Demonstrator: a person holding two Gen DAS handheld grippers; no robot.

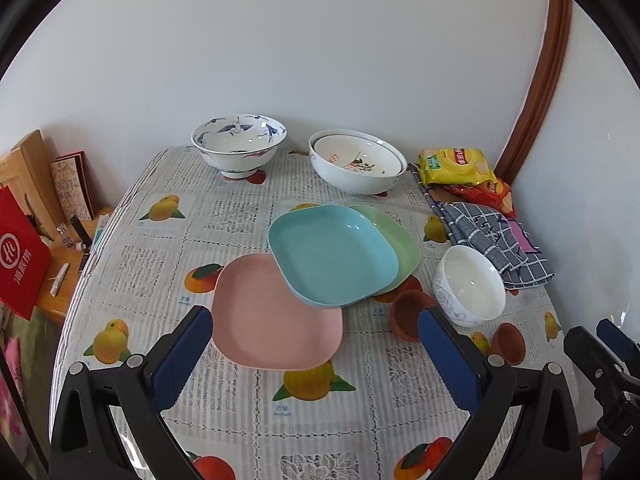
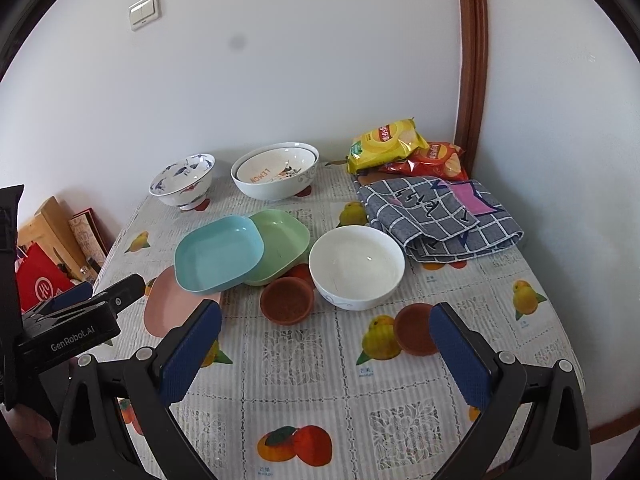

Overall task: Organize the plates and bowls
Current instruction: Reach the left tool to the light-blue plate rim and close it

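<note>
White walls meet in a corner behind a table [image 1: 240,420] that is covered by a cloth printed with lace squares and fruit; under one printed fruit the word "mango" can be read below Chinese characters. A brown wooden door frame [image 2: 474,60] is seen at the right, and a light switch [image 2: 144,11] is fixed on the wall. At the far edge a blue-patterned bowl [image 1: 239,144] is set, and beside it a large white bowl [image 2: 276,174] with a smaller bowl nested inside, on which "LEMON" is printed. Near the middle a blue plate [image 1: 332,254] is laid overlapping a green plate [image 1: 400,242] and the edge of a pink plate [image 1: 276,316]. A plain white bowl [image 2: 356,266] is placed to the right, with two small brown dishes [image 2: 287,300] near it. Behind a folded checked cloth [image 2: 436,216], a yellow chip bag [image 2: 384,142] and a red one, both marked "Lay's", are stacked. A red bag [image 1: 20,260] with Chinese writing is seen beside the table at left. The left gripper [image 1: 316,332] is held above the pink plate, its fingers spread wide and empty; "GenRobot.AI" is read on its body in the right view. The right gripper [image 2: 326,330] is likewise spread wide, with nothing held.
</note>
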